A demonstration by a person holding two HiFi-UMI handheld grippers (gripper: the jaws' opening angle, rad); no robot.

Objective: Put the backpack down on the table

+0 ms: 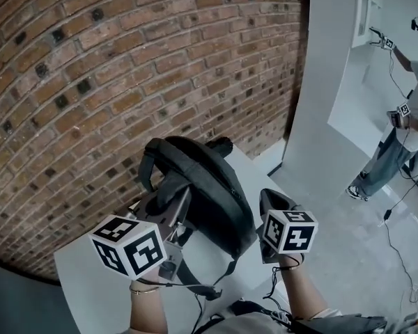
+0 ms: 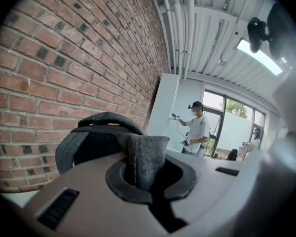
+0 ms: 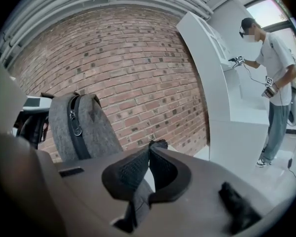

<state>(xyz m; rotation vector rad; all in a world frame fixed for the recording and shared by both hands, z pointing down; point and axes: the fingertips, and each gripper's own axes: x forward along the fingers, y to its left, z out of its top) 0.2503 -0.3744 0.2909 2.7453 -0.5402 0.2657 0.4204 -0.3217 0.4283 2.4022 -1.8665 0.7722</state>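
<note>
Grey felt fills the left gripper (image 2: 144, 174): its jaws are pinched tight on an upright fold of the backpack (image 1: 207, 190). The bulk of the bag rises just beyond and to the left of them, with a dark shoulder strap (image 2: 101, 120) arching over its top. The right gripper (image 3: 149, 174) has its jaws closed too, pads pressed together on a narrow grey strip of the same bag that hangs down below them. Beyond those jaws and to their left the backpack's side stands nearly upright, with a black zipper (image 3: 75, 120) running down it and a ring pull on the slider. In the head view the bag hangs between the two pairs of jaws, ahead of both marker cubes, over the white table (image 1: 90, 284). Whether its base touches the tabletop cannot be told. A brick wall (image 1: 125, 68) runs close behind the bag, on the far side of the left jaws. Well off to the right of the right jaws, a person (image 3: 274, 68) stands on the floor at a white unit (image 3: 212, 58), with marker cubes at the hands.
</note>
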